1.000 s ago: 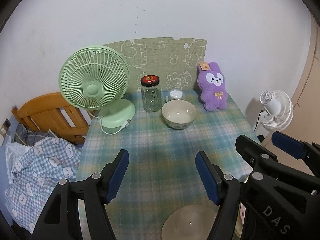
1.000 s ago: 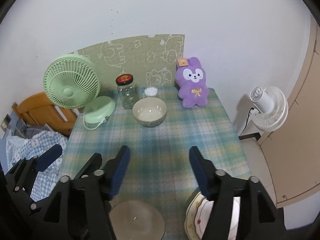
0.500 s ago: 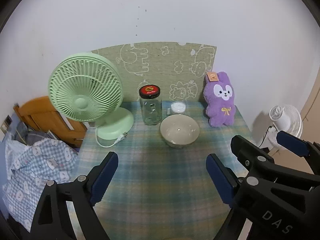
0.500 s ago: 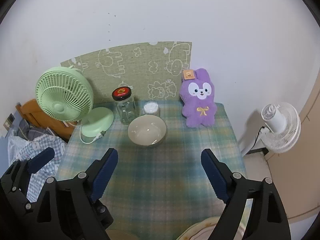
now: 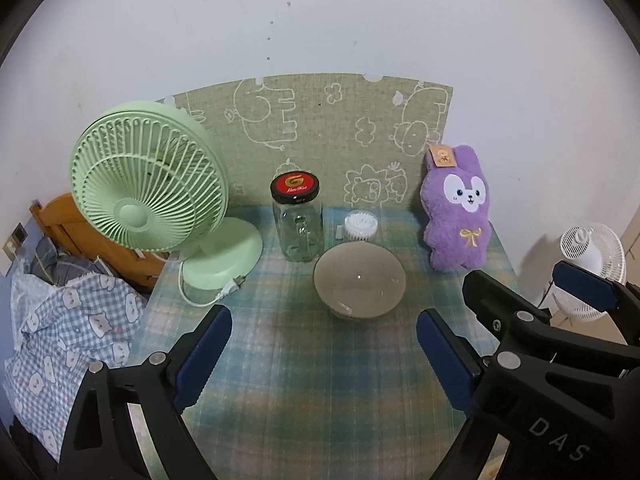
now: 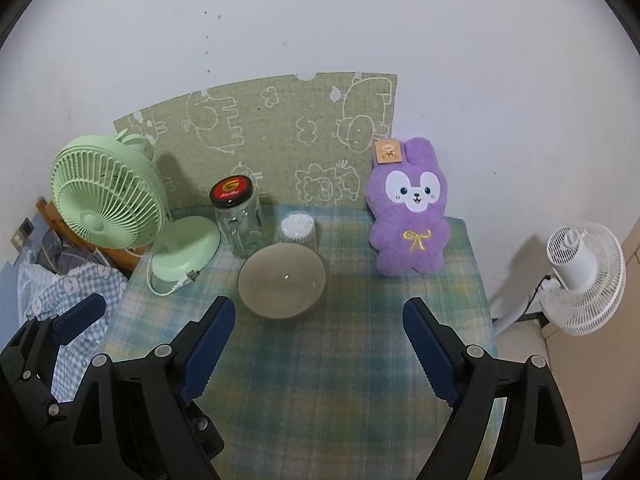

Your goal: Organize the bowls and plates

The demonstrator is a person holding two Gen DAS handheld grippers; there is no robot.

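From the left wrist, the bowl (image 5: 359, 285) looks like glazed ceramic: stiff, smooth, probably slippery, and liable to chip if knocked against the glass jar (image 5: 297, 220) just behind it. It is beige, round and empty, standing upright toward the back edge of the table (image 5: 320, 380). One pad inside the rim and one outside would likely hold best. The left gripper (image 5: 322, 352) is spread wide with nothing between its pads, its jaws having just been opening.

From the right wrist, the bowl (image 6: 281, 282) sits between the jar (image 6: 237, 220) and the purple plush rabbit (image 6: 408, 216), just in front of a small white-topped tub (image 6: 298, 229). The right gripper (image 6: 318, 354) is likewise spread and empty.
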